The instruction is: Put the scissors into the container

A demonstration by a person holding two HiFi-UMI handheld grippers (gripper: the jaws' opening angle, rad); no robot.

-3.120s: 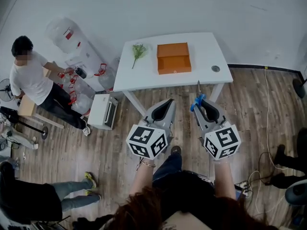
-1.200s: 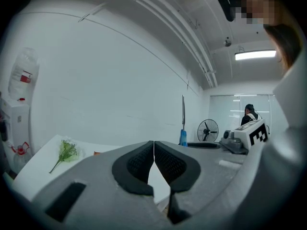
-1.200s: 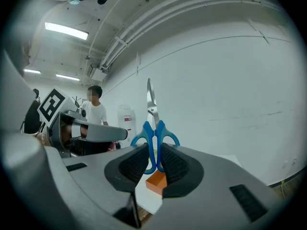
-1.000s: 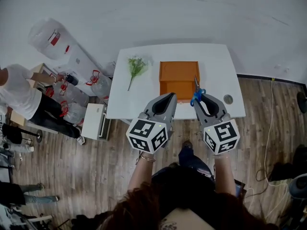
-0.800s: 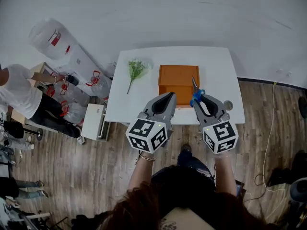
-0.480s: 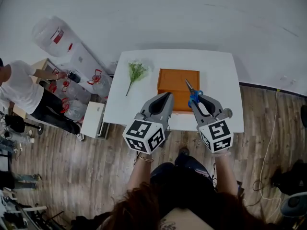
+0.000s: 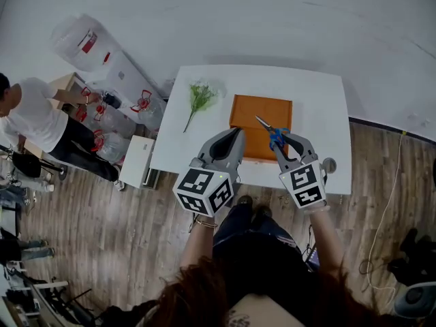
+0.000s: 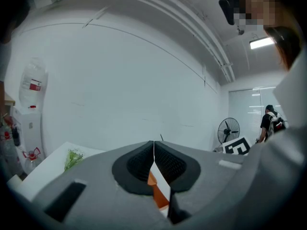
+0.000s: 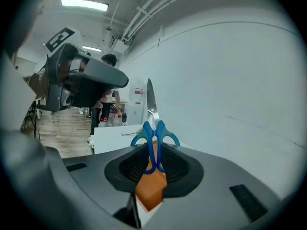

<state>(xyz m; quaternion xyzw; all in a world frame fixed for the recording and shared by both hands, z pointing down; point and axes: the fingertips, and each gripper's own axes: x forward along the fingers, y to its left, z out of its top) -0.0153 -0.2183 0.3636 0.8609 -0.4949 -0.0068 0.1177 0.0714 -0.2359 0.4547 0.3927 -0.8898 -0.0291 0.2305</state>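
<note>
Blue-handled scissors (image 7: 270,131) (image 9: 153,138) are clamped by their handles in my right gripper (image 7: 280,140) (image 9: 153,150), blades pointing up and left over the orange container (image 7: 260,125). That container is an open orange box on the white table (image 7: 313,107); a slice of it shows between the jaws in the right gripper view (image 9: 149,190). My left gripper (image 7: 231,142) (image 8: 154,150) is shut with nothing in it and hovers near the container's front left corner, the orange box (image 8: 157,190) showing beneath its jaws.
A green plant sprig (image 7: 198,101) lies on the table left of the container. A small round dark object (image 7: 329,163) sits near the table's front right edge. Water bottles (image 7: 82,43) and a person (image 7: 34,118) are to the left on the wooden floor.
I have stepped up to the table. My right gripper has carried the scissors from in front of the table to over the orange container; the blades now tilt left.
</note>
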